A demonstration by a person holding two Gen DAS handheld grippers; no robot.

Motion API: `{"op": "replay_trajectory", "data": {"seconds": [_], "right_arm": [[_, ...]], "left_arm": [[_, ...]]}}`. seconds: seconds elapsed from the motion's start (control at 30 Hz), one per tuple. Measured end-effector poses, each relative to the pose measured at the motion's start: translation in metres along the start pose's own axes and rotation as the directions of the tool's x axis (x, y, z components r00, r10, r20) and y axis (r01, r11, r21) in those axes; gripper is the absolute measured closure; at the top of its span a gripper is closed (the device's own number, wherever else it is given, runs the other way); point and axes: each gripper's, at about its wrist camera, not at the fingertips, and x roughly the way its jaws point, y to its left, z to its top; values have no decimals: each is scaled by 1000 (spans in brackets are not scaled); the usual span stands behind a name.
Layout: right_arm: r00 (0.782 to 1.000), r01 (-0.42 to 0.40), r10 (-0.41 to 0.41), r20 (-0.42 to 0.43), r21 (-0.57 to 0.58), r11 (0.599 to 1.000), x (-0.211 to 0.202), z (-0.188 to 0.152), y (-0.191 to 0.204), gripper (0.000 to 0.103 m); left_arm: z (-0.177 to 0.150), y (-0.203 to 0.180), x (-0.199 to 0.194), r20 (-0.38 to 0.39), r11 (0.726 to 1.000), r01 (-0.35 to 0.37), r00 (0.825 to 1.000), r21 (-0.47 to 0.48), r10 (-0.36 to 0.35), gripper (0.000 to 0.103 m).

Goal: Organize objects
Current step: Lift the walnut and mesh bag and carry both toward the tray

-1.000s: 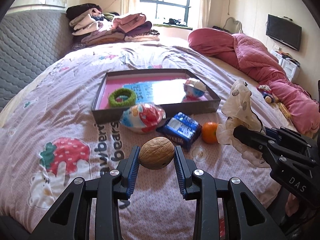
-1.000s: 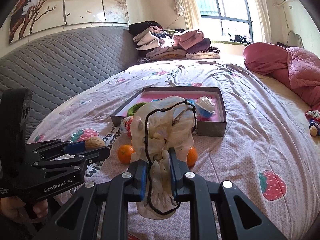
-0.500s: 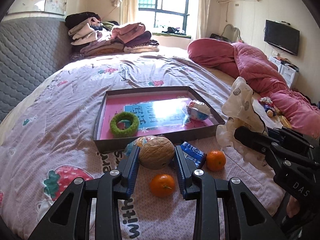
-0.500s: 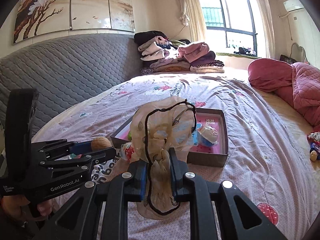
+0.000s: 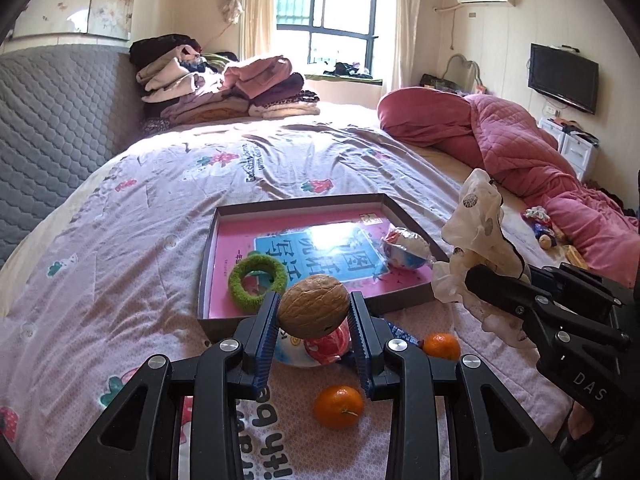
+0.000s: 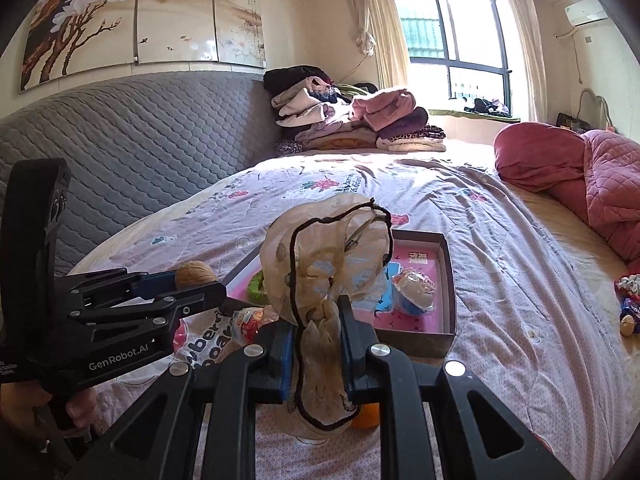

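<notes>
Two tangerines (image 5: 338, 407) lie below the left gripper (image 5: 314, 312) clamping a walnut (image 5: 313, 306), right gripper (image 6: 319, 340) pinching cloth (image 6: 326, 264).

Sunlight from the window (image 5: 326, 20) falls across a wide bed (image 5: 140, 208) with a grey quilted headboard (image 6: 132, 148).

The bed (image 5: 132, 216) carries a shallow box (image 5: 224, 324), two mandarins (image 5: 338, 407) and folded clothes (image 5: 240, 88). A wrapped snack, perhaps, lies beside the box.
</notes>
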Motion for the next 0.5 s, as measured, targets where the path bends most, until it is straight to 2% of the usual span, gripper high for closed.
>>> {"op": "replay_trajectory", "data": {"seconds": [0.5], "right_arm": [[998,20,-19,53,-15,1000,14,31,-8,84]], "left_arm": [[32,19,14,45,999,-33,998,6,33,68]]}}
